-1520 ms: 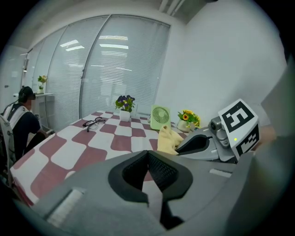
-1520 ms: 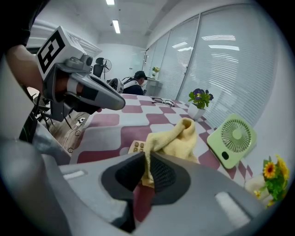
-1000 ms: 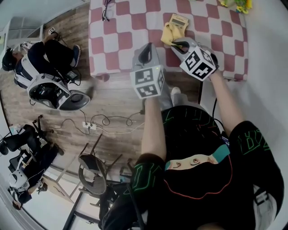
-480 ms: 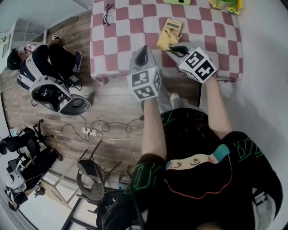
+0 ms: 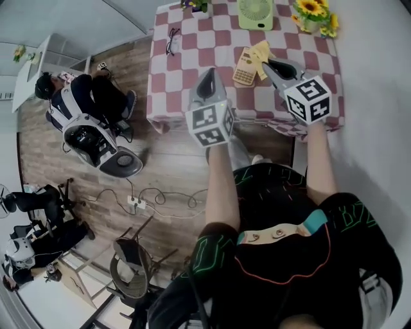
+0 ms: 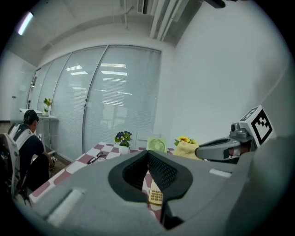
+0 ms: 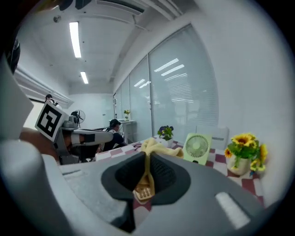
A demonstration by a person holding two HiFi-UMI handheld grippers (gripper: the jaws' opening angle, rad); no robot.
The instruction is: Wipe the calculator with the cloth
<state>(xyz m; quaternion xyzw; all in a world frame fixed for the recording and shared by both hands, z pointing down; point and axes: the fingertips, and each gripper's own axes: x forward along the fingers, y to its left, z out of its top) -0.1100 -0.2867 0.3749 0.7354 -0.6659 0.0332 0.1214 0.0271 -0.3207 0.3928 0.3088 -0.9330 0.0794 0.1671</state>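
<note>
In the right gripper view the right gripper (image 7: 147,160) has its jaws clamped on the yellow cloth (image 7: 157,147), which bunches above the tips and hangs down between them. Just below, at centre frame, the calculator (image 7: 143,193) lies on the checkered table (image 5: 168,90). The left gripper (image 6: 148,156) has its jaws pressed together with nothing between them. In the head view it is held lower left of the calculator, over the table's near part. Along the table's upper edge stand a green fan (image 5: 256,13), sunflowers (image 5: 313,14) and purple flowers (image 5: 195,5). Glasses (image 5: 173,40) lie at the table's upper left.
</note>
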